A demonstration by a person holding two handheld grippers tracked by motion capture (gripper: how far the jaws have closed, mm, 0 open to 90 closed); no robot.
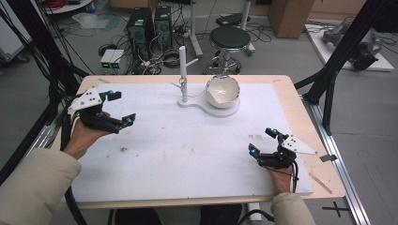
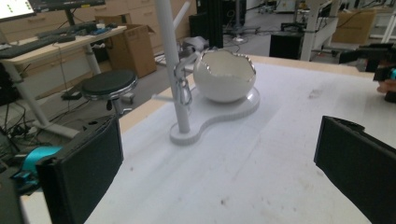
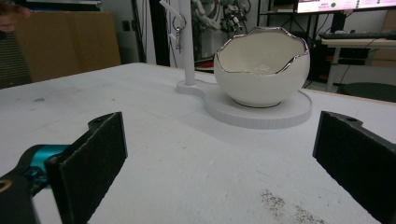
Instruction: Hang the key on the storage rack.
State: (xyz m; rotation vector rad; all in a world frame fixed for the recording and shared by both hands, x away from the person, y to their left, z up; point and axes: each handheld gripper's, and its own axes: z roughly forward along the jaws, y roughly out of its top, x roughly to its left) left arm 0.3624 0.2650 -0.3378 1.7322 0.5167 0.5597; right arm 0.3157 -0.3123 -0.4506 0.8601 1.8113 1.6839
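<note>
Eggshell bowl [image 1: 222, 91] — well ahead of both grippers' spread jaws.

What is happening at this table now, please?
A person sits at a white table with a claw in each hand. The left claw and the right claw are both open and hold nothing, each near its own side of the table. At the far side stands a white egg-shaped bowl with a jagged silver rim, resting on a white stand whose upright post carries a small metal hanging piece. Nothing is being touched yet.
</note>
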